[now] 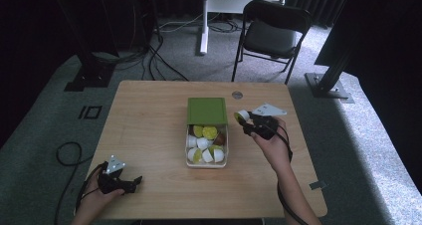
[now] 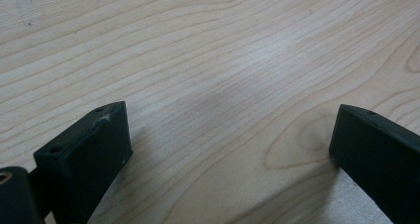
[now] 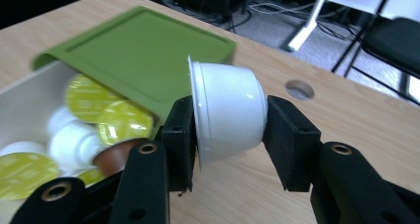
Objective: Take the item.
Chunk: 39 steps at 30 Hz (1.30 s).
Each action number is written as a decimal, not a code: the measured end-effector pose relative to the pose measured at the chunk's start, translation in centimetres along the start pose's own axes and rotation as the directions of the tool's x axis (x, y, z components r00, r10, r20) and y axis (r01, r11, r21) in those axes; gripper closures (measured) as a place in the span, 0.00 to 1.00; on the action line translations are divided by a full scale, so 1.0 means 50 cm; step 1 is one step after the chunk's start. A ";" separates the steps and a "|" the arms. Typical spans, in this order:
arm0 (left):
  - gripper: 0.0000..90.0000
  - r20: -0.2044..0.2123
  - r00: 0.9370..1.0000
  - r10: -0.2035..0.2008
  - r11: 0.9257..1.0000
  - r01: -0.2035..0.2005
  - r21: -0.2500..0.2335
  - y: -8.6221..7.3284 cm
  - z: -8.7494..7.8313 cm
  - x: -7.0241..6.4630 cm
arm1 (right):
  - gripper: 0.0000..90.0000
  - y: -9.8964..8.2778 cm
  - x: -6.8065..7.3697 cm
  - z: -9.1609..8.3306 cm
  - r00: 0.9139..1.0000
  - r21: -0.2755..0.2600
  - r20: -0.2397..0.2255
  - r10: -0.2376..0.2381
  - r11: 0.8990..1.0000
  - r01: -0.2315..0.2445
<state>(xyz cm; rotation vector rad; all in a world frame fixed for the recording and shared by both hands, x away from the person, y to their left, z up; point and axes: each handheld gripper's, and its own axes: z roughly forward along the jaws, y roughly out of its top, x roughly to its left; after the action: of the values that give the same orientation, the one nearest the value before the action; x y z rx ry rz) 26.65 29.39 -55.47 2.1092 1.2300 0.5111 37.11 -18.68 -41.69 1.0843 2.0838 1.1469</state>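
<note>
My right gripper [image 3: 228,120] is shut on a white coffee capsule [image 3: 229,114] with a yellow-green foil lid, held on its side. In the high view that capsule [image 1: 242,116] hangs just right of the clear box [image 1: 206,163], level with the box's far end, with the right gripper [image 1: 247,120] around it. The box holds several white capsules with yellow-green lids and a brown one [image 3: 116,155]. Its green lid [image 1: 206,110] lies over the far end. My left gripper [image 1: 134,181] rests low over the table's near left part. Its jaws stand wide apart in the left gripper view, with bare wood between them [image 2: 230,149].
The wooden table [image 1: 149,120] has a round cable hole [image 1: 237,94] behind the box. A black folding chair [image 1: 271,33] and a white desk leg [image 1: 203,21] stand beyond the far edge, with cables on the carpet.
</note>
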 end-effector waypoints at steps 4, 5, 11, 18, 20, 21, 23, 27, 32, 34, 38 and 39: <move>0.04 0.000 1.000 -0.001 1.000 0.001 0.000 0.000 0.000 0.000 | 0.63 -0.025 -0.020 0.017 0.998 -0.001 0.047 0.041 0.999 -0.041; 0.04 0.000 1.000 -0.002 1.000 0.002 -0.001 0.000 0.000 0.000 | 0.63 -0.031 -0.024 0.022 0.997 0.001 0.066 0.043 0.999 -0.043; 0.04 0.000 1.000 -0.001 1.000 0.001 -0.001 0.000 0.000 0.000 | 0.63 -0.073 -0.048 0.053 0.990 0.017 0.116 0.085 0.996 -0.087; 0.04 0.000 1.000 -0.001 1.000 0.001 -0.001 0.000 0.000 0.000 | 0.63 -0.112 -0.059 0.084 0.982 0.040 0.135 0.132 0.990 -0.138; 0.04 0.000 1.000 -0.001 1.000 0.001 0.000 0.000 0.000 0.000 | 0.63 -0.121 -0.060 0.094 0.981 0.051 0.137 0.138 0.988 -0.146; 0.04 0.000 1.000 -0.001 1.000 0.001 -0.001 0.000 0.000 0.000 | 0.63 -0.126 -0.060 0.098 0.980 0.059 0.140 0.140 0.987 -0.150; 0.04 0.000 1.000 -0.001 1.000 0.001 -0.001 0.000 0.000 0.000 | 0.63 -0.137 -0.061 0.108 0.979 0.071 0.146 0.142 0.986 -0.154; 0.04 0.000 1.000 -0.001 1.000 0.001 -0.001 0.000 0.000 0.000 | 0.63 -0.154 -0.062 0.124 0.975 0.087 0.159 0.154 0.982 -0.169; 0.04 0.000 1.000 -0.002 1.000 0.002 -0.001 0.000 0.000 0.000 | 0.63 -0.170 -0.065 0.139 0.972 0.101 0.163 0.172 0.977 -0.189; 0.04 0.000 1.000 -0.002 1.000 0.002 -0.001 0.000 0.000 0.000 | 0.63 -0.176 -0.067 0.143 0.969 0.104 0.169 0.181 0.974 -0.200; 0.04 0.000 1.000 -0.002 1.000 0.002 -0.001 0.000 0.000 0.000 | 0.63 -0.184 -0.069 0.152 0.968 0.115 0.167 0.186 0.972 -0.207; 0.04 0.000 1.000 -0.001 1.000 0.001 -0.001 0.000 0.000 0.000 | 0.63 -0.186 -0.069 0.155 0.968 0.120 0.168 0.188 0.970 -0.209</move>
<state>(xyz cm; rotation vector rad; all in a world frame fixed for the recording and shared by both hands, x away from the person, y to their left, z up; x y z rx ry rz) 26.65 29.39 -55.47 2.1075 1.2308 0.5106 41.02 -21.12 -53.40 1.4292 1.9896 0.9846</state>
